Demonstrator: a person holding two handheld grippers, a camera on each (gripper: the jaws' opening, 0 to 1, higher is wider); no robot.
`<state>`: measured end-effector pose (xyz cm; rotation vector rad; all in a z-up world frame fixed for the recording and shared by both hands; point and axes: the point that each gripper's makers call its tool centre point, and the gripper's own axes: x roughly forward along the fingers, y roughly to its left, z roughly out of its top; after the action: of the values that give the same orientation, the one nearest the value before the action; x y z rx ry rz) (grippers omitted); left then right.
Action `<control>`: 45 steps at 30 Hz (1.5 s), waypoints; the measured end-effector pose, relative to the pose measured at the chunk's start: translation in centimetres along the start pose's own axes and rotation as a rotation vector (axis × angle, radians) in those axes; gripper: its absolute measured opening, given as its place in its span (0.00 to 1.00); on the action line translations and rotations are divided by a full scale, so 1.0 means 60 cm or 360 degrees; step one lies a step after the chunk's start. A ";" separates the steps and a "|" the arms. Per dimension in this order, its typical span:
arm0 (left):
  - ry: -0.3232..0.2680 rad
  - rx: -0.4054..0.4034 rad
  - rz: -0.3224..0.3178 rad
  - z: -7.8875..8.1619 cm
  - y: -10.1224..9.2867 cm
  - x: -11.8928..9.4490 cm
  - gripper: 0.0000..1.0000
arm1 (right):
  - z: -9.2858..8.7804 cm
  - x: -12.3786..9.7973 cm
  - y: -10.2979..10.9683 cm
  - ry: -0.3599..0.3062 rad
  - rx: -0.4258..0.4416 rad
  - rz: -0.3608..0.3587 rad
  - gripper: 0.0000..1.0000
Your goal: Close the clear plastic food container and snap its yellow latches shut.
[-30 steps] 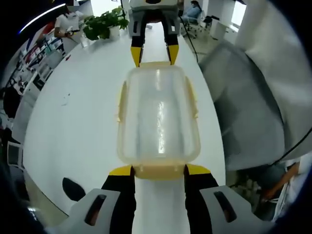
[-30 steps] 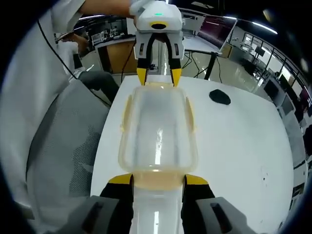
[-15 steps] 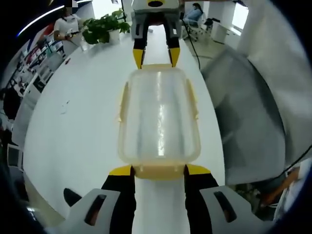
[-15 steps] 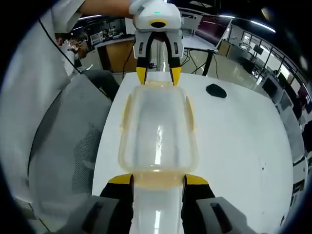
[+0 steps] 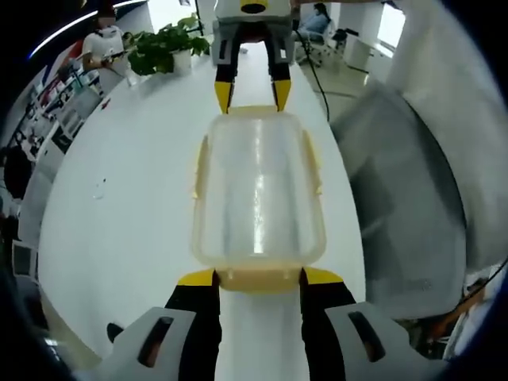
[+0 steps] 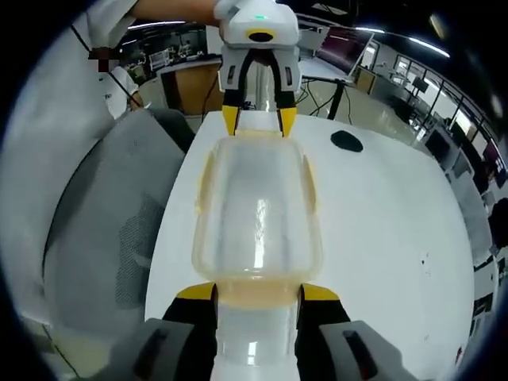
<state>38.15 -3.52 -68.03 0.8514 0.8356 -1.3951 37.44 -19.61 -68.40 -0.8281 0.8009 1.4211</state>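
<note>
A clear plastic container [image 5: 258, 190] with its lid on lies lengthwise between my two grippers, above the white table [image 5: 119, 198]. Pale yellow latches [image 5: 196, 167] run along its long sides and both short ends. My left gripper [image 5: 258, 278] is shut on the near end, one jaw on each side of the end latch. My right gripper [image 5: 248, 83] holds the far end in the same manner. In the right gripper view the container [image 6: 258, 210] sits between my right gripper [image 6: 255, 292] below and my left gripper [image 6: 258, 119] above.
A potted plant [image 5: 163, 48] stands at the table's far end. A grey mesh office chair [image 5: 413, 198] is beside the table edge, and it appears as the chair [image 6: 103, 238] in the other view. A black mouse [image 6: 346, 141] lies on the table. A person's white sleeve [image 6: 48, 119] is close by.
The table and room behind have slid in both views, so the cameras moved. The container keeps the same place between both grippers, and both grips are unchanged.
</note>
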 end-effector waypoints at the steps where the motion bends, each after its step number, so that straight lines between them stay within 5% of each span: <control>1: -0.0002 0.0005 0.0007 0.005 0.002 0.003 0.37 | -0.006 -0.001 0.000 -0.0001 0.0008 -0.0004 0.36; 26: 0.0025 0.0042 -0.0008 0.101 -0.002 0.075 0.37 | -0.118 -0.044 0.011 0.0004 0.0036 0.0005 0.36; 45: 0.0034 0.0051 -0.0023 0.139 0.000 0.124 0.37 | -0.177 -0.058 0.011 0.0011 0.0041 0.0009 0.37</control>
<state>38.21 -14.40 -70.73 0.8879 0.8394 -1.4173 36.97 -30.54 -70.73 -0.8119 0.8254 1.4108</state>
